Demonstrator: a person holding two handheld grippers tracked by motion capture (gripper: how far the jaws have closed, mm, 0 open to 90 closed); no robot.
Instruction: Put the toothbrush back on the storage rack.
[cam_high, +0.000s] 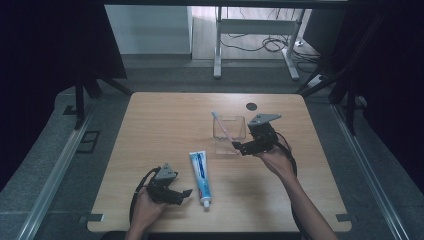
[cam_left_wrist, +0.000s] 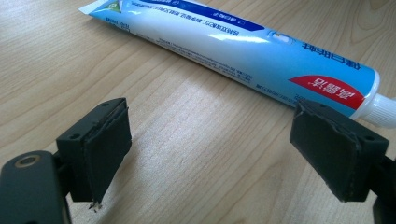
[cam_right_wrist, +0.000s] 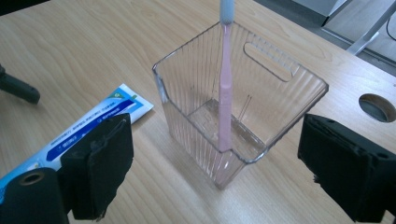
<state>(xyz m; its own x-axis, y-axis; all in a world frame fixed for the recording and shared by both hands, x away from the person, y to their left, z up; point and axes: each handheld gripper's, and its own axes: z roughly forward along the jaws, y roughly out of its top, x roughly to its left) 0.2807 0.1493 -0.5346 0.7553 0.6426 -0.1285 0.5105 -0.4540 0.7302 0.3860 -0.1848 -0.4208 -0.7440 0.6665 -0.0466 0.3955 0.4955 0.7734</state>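
A white and blue toothpaste tube (cam_high: 200, 176) lies flat near the table's front, with its cap toward the person. My left gripper (cam_high: 186, 194) rests just left of it. In the left gripper view that gripper (cam_left_wrist: 224, 149) is open, bare wood lies between its jaws, and the tube (cam_left_wrist: 243, 51) lies just beyond them. A clear ribbed plastic box (cam_high: 229, 134) stands mid-table with a pink toothbrush (cam_high: 221, 128) leaning inside it. My right gripper (cam_high: 237, 146) is at the box's near right corner. In its own view the right gripper (cam_right_wrist: 219, 172) is open. The box (cam_right_wrist: 187, 116) and toothbrush (cam_right_wrist: 224, 93) stand just ahead, untouched by the pads.
A round hole (cam_high: 251, 106) sits in the wooden tabletop (cam_high: 160, 125) behind the box. Beyond the table's far edge are white desk legs (cam_high: 218, 45) and cables on the floor. Dark stands flank both sides of the table.
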